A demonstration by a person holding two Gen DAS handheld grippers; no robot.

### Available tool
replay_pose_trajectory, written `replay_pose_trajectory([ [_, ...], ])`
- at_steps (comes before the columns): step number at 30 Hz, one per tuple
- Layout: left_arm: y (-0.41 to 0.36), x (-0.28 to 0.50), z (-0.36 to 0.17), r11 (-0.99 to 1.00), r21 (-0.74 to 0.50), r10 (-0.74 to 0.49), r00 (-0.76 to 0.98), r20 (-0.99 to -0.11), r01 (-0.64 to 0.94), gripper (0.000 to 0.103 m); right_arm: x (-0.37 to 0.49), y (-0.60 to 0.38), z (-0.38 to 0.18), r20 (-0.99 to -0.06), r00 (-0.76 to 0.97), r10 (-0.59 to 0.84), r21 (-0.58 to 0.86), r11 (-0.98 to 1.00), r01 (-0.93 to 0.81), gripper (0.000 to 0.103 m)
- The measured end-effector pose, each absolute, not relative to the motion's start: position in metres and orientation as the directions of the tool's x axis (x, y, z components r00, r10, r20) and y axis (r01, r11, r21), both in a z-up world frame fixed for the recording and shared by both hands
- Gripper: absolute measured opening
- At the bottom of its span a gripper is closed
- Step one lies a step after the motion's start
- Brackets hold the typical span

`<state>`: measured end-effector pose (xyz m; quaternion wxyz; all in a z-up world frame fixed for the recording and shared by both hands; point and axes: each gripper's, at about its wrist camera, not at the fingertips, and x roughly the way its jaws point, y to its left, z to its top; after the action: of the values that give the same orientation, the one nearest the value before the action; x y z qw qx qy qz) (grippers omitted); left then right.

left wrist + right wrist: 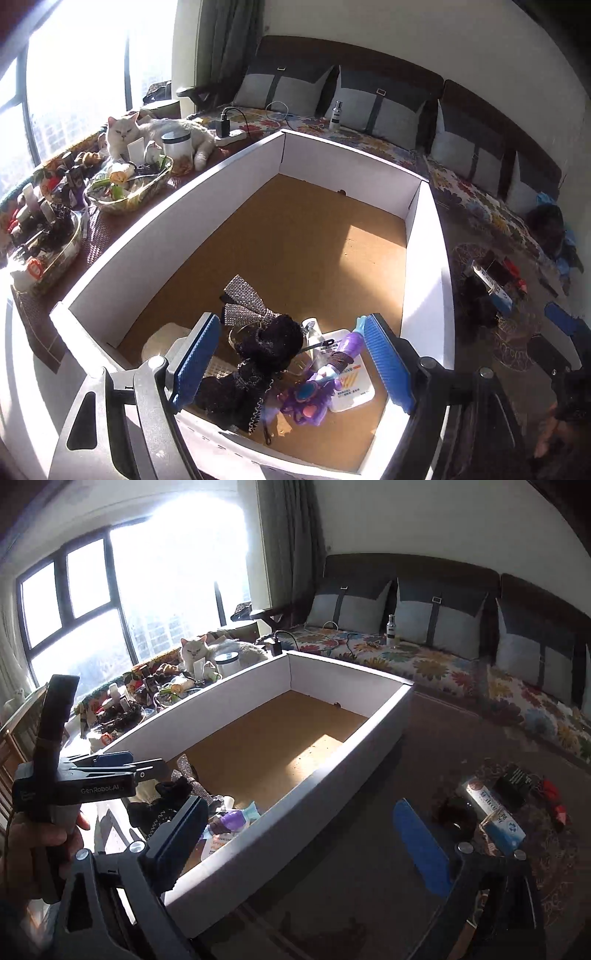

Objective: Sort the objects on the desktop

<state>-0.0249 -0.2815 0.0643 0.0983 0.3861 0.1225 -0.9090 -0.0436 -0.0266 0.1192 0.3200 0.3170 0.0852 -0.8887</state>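
A large white box (424, 280) with a brown floor holds a pile at its near end: a black lace hair piece (269, 343), a silver bow (243, 299), a purple doll toy (317, 391) and a white packet (351, 391). My left gripper (291, 365) is open and empty, its blue pads either side of the pile above the box. My right gripper (310, 842) is open and empty over the box's near right wall (295, 805). Right of the box lie a blue-white carton (495, 808), a black item (517, 779) and a red item (554, 797).
Two glass bowls of small items (125, 184) (44, 251) stand left of the box. A white cat (147, 133) lies behind them beside a white jar (177, 144). A sofa with cushions (436, 624) runs along the back, with a bottle (390, 629) and a charger (225, 122).
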Motion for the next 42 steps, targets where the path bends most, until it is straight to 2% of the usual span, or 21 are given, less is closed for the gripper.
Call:
replay_pose_trajectory([
  [6,-0.166,-0.01,0.088,-0.983,-0.181,0.125,-0.74,-0.661,-0.004,0.08,-0.057,0.12,0.05,-0.741,-0.634,-0.22,-0.058,-0.92,0.387,0.102],
  [8,-0.122,-0.009,0.082,-0.981,-0.175,0.185,-0.717,-0.672,-0.089,0.095,-0.057,0.167,0.035,-0.765,-0.626,-0.152,-0.063,-0.949,0.308,0.103],
  [11,-0.066,-0.015,0.05,-0.976,-0.148,0.218,-0.657,-0.722,-0.16,0.098,-0.057,0.22,0.02,-0.797,-0.597,-0.09,-0.059,-0.972,0.226,0.102],
  [15,-0.019,-0.034,-0.01,-0.978,-0.097,0.183,-0.547,-0.817,-0.183,0.098,-0.05,0.253,0.011,-0.809,-0.584,-0.068,-0.061,-0.978,0.198,0.102],
  [21,-0.005,-0.056,-0.047,-0.986,-0.071,0.137,-0.495,-0.858,-0.149,0.098,-0.051,0.266,-0.002,-0.806,-0.589,-0.065,-0.072,-0.976,0.206,0.102],
  [28,0.005,-0.081,-0.057,-0.99,0.0,0.073,-0.506,-0.86,-0.142,0.098,-0.057,0.282,-0.008,-0.816,-0.573,-0.075,-0.015,-0.988,0.152,0.103],
  [34,0.008,-0.102,-0.058,-0.992,0.003,0.062,-0.508,-0.859,-0.126,0.103,-0.056,0.282,-0.009,-0.815,-0.575,-0.073,-0.015,-0.989,0.146,0.103],
  [42,0.007,-0.107,-0.06,-0.99,0.0,0.079,-0.567,-0.82,-0.138,0.103,-0.056,0.282,-0.008,-0.815,-0.574,-0.075,-0.012,-0.989,0.147,0.103],
])
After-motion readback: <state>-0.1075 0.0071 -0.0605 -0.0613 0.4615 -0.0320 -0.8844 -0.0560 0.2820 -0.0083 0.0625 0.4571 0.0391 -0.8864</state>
